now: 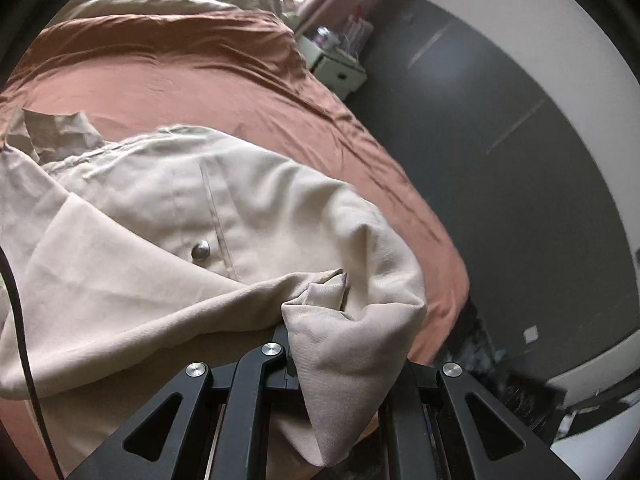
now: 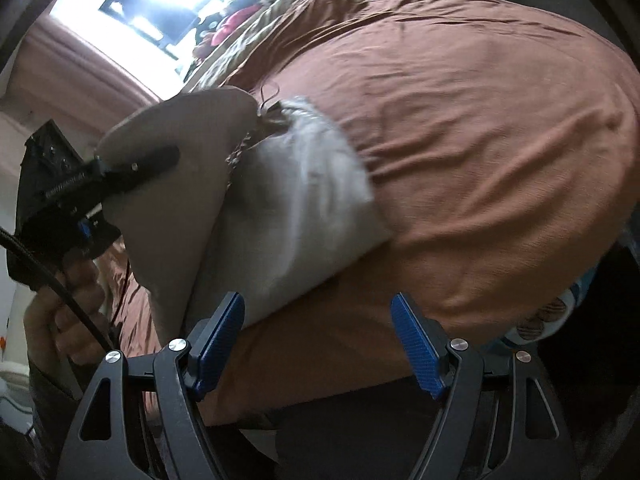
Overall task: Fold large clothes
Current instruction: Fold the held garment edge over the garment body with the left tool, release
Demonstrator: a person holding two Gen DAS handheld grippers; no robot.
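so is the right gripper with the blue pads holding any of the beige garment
No, the right gripper is open with nothing between its blue pads, beside the beige garment.

Rust-brown bedspread over bed; white nightstand beside it; pink curtain near window.

matt beige twill cloth garment with a shiny metal snap lies on a creased, faintly sheened rust bedsheet; ribbed blue pads line matt black plastic fingers.
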